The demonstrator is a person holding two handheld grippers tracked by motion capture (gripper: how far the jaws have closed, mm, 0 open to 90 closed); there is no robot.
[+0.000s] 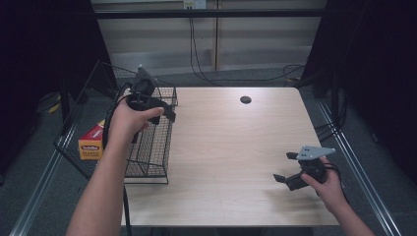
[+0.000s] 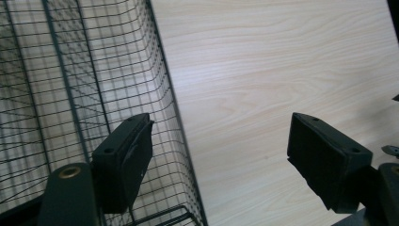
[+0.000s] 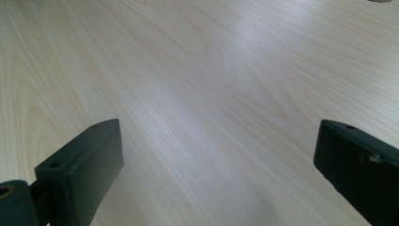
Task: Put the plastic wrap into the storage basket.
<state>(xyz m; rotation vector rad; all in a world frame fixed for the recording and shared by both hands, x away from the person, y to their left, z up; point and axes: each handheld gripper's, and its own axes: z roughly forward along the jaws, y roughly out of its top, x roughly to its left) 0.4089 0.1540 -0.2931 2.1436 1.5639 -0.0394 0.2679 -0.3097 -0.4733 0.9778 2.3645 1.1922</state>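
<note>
- High view: the left gripper (image 1: 164, 109) hangs over the near right rim of the black wire-mesh basket (image 1: 147, 164), which sits on the left edge of the pale wood-grain table (image 1: 231, 147). The jaws stand apart with nothing between them.
- Same view: a yellow and red cardboard box (image 1: 92, 142) lies beside the far left side of the basket, well apart from the left gripper; whether it rests inside the mesh or just outside I cannot tell.
- Same view: the right gripper (image 1: 286, 168) rests low over the table near its right front corner, jaws spread and empty, well apart from the basket.
- Left gripper view: the left pad sits over the mesh wall (image 2: 141, 70), the right pad over bare table (image 2: 282, 70). The jaws straddle the basket's right rim without touching it.
- Judgement: if the rim is the target, lower until both pads flank the top wire, then close squarely; a skewed bite would likely slip along the mesh or tip the basket.
- Right gripper view: both pads stand wide over bare wood (image 3: 211, 94), nothing between them.
- Judgement: best to keep the right gripper clear, ready to steady the basket.
</note>
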